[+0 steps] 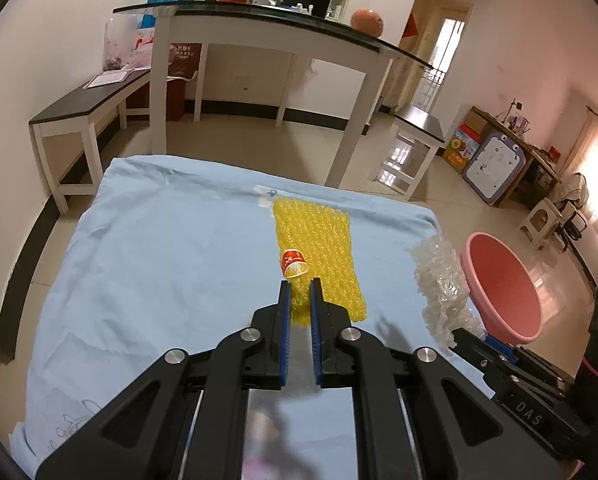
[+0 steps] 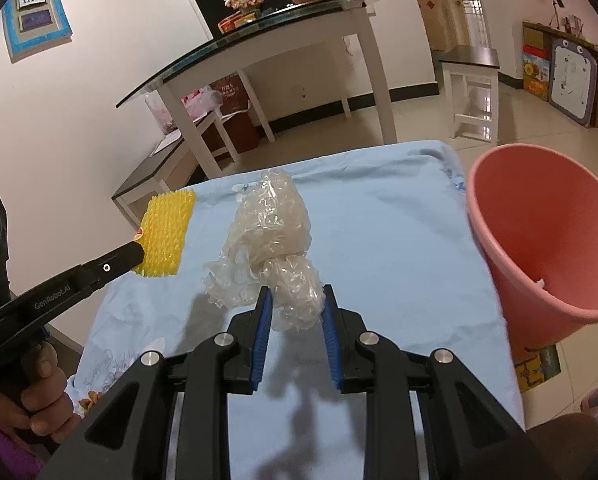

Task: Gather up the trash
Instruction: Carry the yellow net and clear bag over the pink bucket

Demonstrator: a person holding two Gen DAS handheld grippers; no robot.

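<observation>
A yellow foam net sleeve (image 1: 319, 252) with a red label hangs from my left gripper (image 1: 299, 294), whose blue pads are shut on its near end above the light blue cloth (image 1: 159, 260). In the right wrist view the same sleeve (image 2: 165, 236) sticks out of the left gripper's tip (image 2: 133, 258). My right gripper (image 2: 295, 300) is shut on a crumpled clear bubble wrap (image 2: 271, 224), lifted over the cloth (image 2: 399, 240). That wrap (image 1: 441, 280) shows at the right in the left wrist view. A pink bucket (image 2: 539, 232) stands just right of the cloth.
A white table with a glass top (image 1: 283, 24) stands beyond the cloth, with a dark-topped bench (image 1: 87, 108) to its left and a small stool (image 1: 417, 136) to its right. A person's hand (image 2: 47, 396) grips the left tool's handle. Boxes and a drawing board (image 1: 495, 164) line the right wall.
</observation>
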